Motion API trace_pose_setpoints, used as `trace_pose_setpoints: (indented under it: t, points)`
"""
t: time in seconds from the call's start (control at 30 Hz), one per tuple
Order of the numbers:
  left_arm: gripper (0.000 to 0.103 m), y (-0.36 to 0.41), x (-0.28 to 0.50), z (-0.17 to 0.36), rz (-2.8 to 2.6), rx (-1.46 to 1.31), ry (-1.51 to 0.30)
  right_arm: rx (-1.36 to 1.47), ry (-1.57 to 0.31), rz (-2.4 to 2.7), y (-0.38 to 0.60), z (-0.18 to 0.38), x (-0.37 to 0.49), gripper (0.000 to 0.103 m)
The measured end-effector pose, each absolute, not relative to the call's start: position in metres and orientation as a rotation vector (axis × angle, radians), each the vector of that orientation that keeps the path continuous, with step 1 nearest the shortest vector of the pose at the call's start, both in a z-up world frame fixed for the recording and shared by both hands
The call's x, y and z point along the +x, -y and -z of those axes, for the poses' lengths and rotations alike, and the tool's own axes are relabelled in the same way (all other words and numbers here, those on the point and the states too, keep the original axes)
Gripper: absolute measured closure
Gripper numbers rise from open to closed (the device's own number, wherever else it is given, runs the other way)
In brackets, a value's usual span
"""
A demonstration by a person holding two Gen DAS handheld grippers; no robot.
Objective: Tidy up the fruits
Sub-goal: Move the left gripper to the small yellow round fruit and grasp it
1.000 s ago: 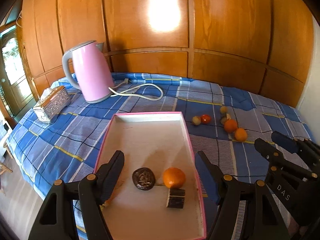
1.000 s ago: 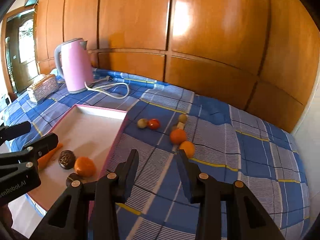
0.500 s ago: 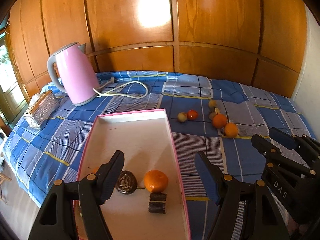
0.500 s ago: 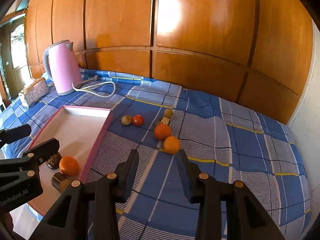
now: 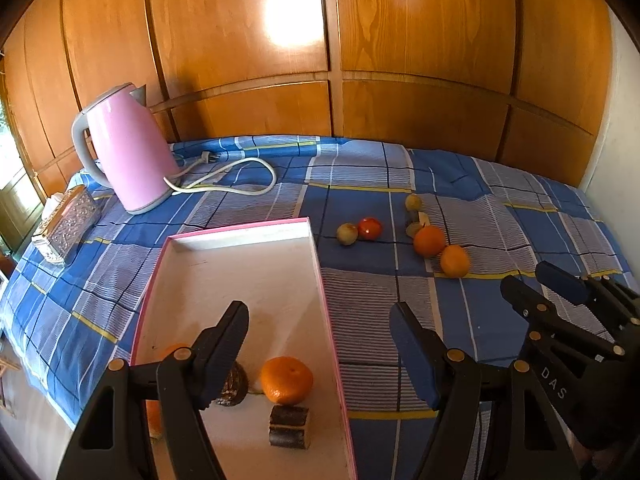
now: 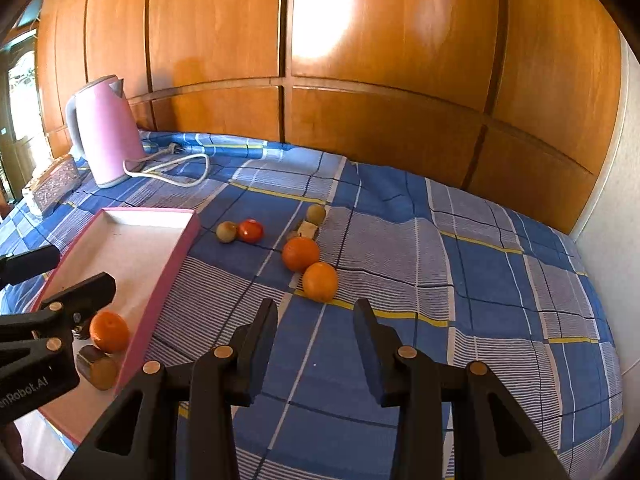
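Readable text: "DAS" on the right tongs (image 5: 560, 300) body as seen from the left camera; "enRobot.AI", cut off at the frame edge, on the left tongs (image 6: 52, 276) body in the right view.

Pink-rimmed white tray (image 5: 320, 276) sits at the tabletop's near-left corner, its near end running out of frame. Open checked blue tablecloth (image 6: 480, 280) lies right of the tray. Pink kettle (image 5: 128, 148) with its white cord (image 5: 236, 184) stands at the back left, and a patterned silver box (image 5: 66, 224) sits near the left edge.

Left tongs (image 5: 320, 344) spread wide, empty, above the tray's right rim. Right tongs (image 6: 316, 340) parted, empty, just short of the nearest orange (image 6: 320, 282).

In the tray: a mandarin (image 5: 286, 380), a dark walnut-like item (image 5: 234, 388) and a dark block (image 5: 290, 426). Loose on the cloth: a second orange (image 6: 300, 254), a tomato (image 6: 250, 231) and a greenish fruit (image 6: 227, 232).
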State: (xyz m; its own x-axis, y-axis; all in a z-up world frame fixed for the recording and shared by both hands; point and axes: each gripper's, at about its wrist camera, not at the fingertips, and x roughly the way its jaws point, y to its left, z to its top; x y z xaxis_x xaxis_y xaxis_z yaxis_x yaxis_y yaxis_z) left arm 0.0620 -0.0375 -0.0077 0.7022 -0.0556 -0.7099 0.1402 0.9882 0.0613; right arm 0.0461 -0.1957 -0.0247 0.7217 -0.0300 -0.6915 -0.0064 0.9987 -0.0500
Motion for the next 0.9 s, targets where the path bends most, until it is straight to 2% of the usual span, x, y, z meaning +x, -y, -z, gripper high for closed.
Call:
trace_pose_setpoints:
  t: [0.63, 0.73, 0.9]
  points:
    - [0.031, 0.054, 0.116, 0.020, 0.174, 0.119, -0.852, -0.052, -0.842, 0.052, 0.221, 0.053, 0.083, 0.063]
    - [0.035, 0.050, 0.136, 0.026, 0.215, 0.060, -0.902, -0.033, -0.861, 0.055, 0.229, 0.061, 0.089, 0.063]
    - [0.055, 0.049, 0.169, 0.034, 0.251, 0.014, -0.964, 0.000, -0.879, 0.042, 0.238, 0.069, 0.092, 0.063]
